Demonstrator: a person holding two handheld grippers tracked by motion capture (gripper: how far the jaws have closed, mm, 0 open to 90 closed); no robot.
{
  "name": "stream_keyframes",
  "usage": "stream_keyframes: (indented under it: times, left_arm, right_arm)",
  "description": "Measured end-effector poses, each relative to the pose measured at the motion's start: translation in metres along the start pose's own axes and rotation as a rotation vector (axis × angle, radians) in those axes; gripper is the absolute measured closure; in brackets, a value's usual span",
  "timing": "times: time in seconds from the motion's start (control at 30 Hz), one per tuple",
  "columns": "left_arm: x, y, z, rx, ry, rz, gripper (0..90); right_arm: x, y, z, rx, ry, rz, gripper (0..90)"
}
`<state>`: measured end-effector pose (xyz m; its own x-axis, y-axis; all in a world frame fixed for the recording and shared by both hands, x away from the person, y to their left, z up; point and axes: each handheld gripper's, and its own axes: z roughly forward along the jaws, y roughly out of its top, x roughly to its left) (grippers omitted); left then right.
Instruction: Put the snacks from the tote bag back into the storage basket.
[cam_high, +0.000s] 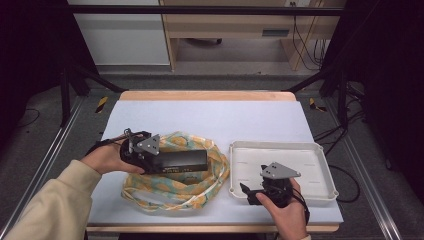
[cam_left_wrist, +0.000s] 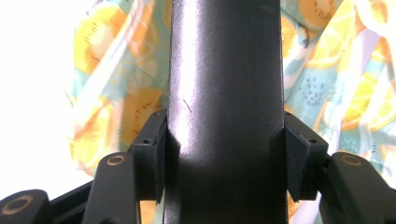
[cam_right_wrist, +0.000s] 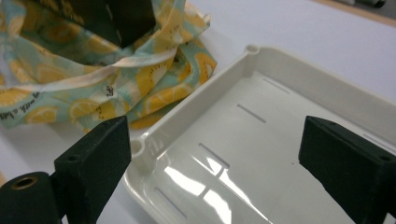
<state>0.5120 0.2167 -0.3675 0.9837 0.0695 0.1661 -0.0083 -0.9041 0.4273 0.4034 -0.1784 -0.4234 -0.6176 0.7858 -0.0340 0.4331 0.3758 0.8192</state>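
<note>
A: Entry. Left tongs (cam_high: 165, 161) clamped across the black box (cam_high: 182, 161); in the left gripper view both pads (cam_left_wrist: 152, 161) press flat on its sides. Box lies lengthwise over the fruit-print cloth bag (cam_high: 175, 192), which is bunched on the worktop (cam_high: 210, 117), left of centre.

B: Right tongs (cam_high: 245, 192)?

A: Spread wide, holding nothing. They hang over the near-left corner of the white tray (cam_high: 320, 150); the right gripper view looks between the jaws into the tray's bare floor (cam_right_wrist: 233, 154).

B: Step in hand, as you judge it?

A: Drawing the box out of the bag. Grip is made; the far end of the box appears to sit within the bag's folds, though I cannot tell whether the fabric drags on it.

B: Next move?

A: Likely clear the box of the cloth, then carry it to the right into the tray. That needs the bag to stay behind; if it clings, the free tongs could pin a strap or fold.
</note>
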Motion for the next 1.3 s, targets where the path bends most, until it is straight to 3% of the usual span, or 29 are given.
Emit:
stream_keyframes:
  times: [0.17,0.33,0.37,0.63,0.8,1.13,1.3]
  left_arm:
    - [0.002,0.009,-0.010,-0.006,0.012,0.011,42.7]
    - [0.002,0.020,-0.015,-0.028,0.017,0.009,42.7]
    - [0.002,0.022,-0.016,-0.026,0.018,0.010,42.7]
    - [0.001,0.040,-0.014,-0.026,-0.004,0.034,42.8]
    - [0.001,0.047,-0.010,-0.024,-0.008,0.039,42.8]
    - [-0.002,0.060,-0.003,-0.011,-0.011,0.047,42.8]
    - [-0.003,0.067,0.001,0.003,-0.014,0.056,42.8]
  right_arm:
    - [-0.010,0.008,0.003,0.113,0.043,-0.055,16.6]
    - [-0.015,0.024,0.002,0.182,0.075,-0.094,18.8]
    - [-0.016,0.029,0.001,0.199,0.085,-0.124,19.0]
    - [-0.021,0.062,0.002,0.249,0.151,-0.239,16.1]
    - [-0.025,0.078,0.007,0.268,0.209,-0.285,14.4]
    - [-0.026,0.095,0.016,0.323,0.286,-0.397,12.5]
    - [-0.025,0.101,0.019,0.352,0.297,-0.438,12.9]
